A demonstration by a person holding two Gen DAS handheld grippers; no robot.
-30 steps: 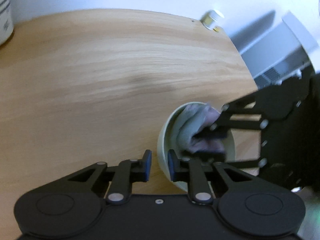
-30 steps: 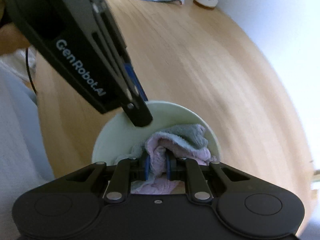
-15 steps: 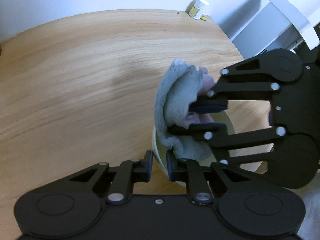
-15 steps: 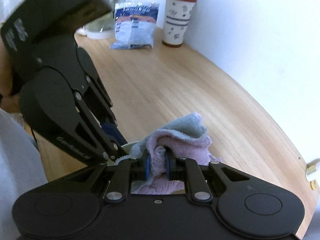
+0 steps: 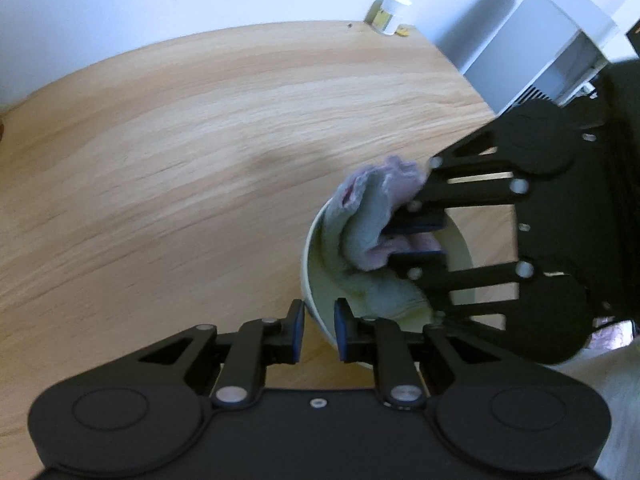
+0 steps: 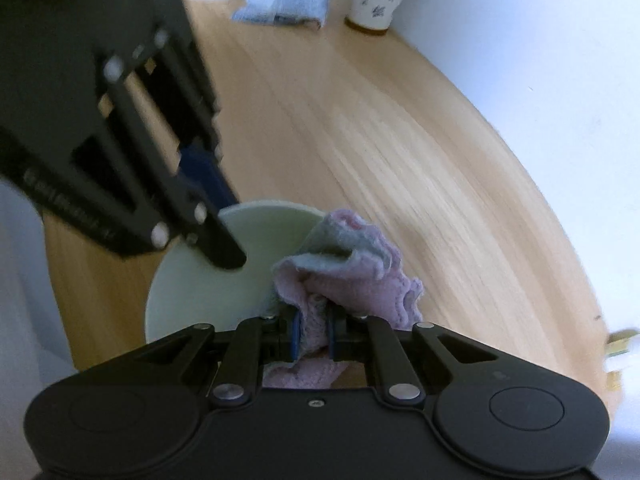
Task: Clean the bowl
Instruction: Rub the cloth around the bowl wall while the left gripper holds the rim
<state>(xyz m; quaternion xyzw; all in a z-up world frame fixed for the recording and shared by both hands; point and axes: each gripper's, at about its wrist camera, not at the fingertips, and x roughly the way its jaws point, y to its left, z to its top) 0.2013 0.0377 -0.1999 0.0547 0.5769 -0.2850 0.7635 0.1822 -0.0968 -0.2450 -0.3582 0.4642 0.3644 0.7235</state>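
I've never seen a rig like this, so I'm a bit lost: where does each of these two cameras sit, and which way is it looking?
Left wrist: sits on the left gripper, looking down along its fingers, which pinch the bowl rim; the right gripper shows.
Right wrist: sits on the right gripper, looking down at its cloth; the left gripper shows.
Shared: bowl, cloth, wooden table.

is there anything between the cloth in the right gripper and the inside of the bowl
Nothing visible blocks it. The right gripper is shut on the cloth, which already hangs over the rim into the bowl. The left gripper clamps the bowl's near rim, off to one side of the cloth.
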